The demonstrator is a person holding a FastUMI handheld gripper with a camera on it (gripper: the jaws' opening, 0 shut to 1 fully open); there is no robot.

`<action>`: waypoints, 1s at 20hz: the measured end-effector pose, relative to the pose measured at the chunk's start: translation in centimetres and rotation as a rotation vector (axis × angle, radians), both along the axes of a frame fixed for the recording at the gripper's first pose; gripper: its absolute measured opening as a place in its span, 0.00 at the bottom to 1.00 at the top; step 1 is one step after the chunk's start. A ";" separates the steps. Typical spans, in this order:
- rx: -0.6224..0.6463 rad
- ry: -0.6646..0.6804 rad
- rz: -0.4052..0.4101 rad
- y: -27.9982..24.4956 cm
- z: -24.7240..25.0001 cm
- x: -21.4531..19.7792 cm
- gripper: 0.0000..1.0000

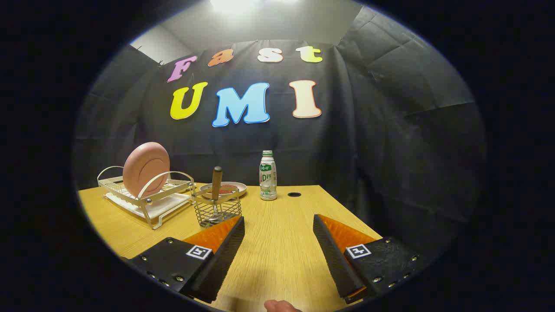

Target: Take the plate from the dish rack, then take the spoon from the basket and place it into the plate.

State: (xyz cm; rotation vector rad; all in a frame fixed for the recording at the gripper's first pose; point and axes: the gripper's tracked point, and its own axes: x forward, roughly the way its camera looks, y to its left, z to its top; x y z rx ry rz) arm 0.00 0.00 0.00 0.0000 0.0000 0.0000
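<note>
- My gripper (pixel 279 223) is hovering above the wooden table (pixel 277 242) with its two fingers spread wide apart, gripping nothing, bare tabletop showing between them.
- The pink plate (pixel 146 168) is standing on edge in the dish rack (pixel 147 197) at the far left of the table, well apart from my fingers, leaning slightly toward the booth's wall.
- The spoon (pixel 216 182) is standing upright in the wire basket (pixel 217 208), its brown handle sticking up over the rim; the basket is sitting just right of the rack and just beyond my left fingertip.
- A shallow dish (pixel 232 187) with something reddish in it is lying behind the basket, nearer the far edge of the table.
- A small bottle (pixel 268 175) with a green-and-white label is standing upright near the far edge, right of the dish and ahead of the gap between my fingers.
- A dark round hole (pixel 294 194) is showing in the tabletop just right of the bottle.
- A fingertip of my hand (pixel 282 306) is peeking in at the near edge, below the fingers.
</note>
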 end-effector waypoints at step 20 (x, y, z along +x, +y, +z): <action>0.038 -0.004 -0.038 3.4 15.8 2.8 0.96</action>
